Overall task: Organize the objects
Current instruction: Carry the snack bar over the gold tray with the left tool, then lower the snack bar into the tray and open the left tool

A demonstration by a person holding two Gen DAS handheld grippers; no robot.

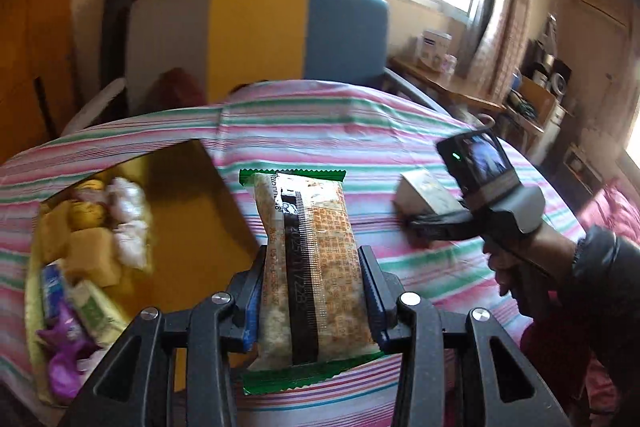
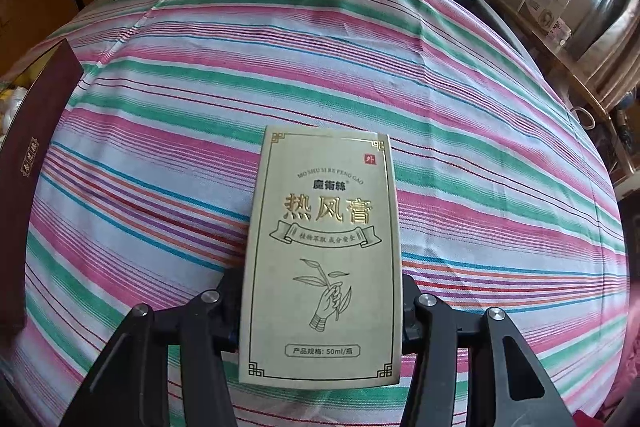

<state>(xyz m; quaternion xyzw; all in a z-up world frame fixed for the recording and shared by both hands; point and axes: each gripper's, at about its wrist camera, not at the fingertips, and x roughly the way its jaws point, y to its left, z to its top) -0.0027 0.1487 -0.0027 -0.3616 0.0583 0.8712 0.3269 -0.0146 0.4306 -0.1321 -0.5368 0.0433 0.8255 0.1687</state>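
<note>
**Both claws loaded, box at 9 o'clock**

Striped pink-green bedsheet point(image 2: 400, 67) underneath. Left gripper point(image 1: 312, 291) clamps green-edged clear snack packet point(image 1: 308, 259); right gripper point(image 2: 320, 311) clamps pale gold-printed carton point(image 2: 324, 259). Gold-lined open box point(image 1: 188, 219) sits 9 o'clock: carry packet level over bare lining, lower, then release.

gift box point(image 1: 192, 235) cut off at left edge, its small packets blurred, dark red lid point(image 2: 36, 187) cropped

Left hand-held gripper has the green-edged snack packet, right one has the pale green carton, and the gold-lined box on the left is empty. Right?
Not quite: the gold-lined box is not empty. The left wrist view shows wrapped snacks inside. The left hand-held gripper does hold the snack packet, the right hand-held gripper the carton.
</note>
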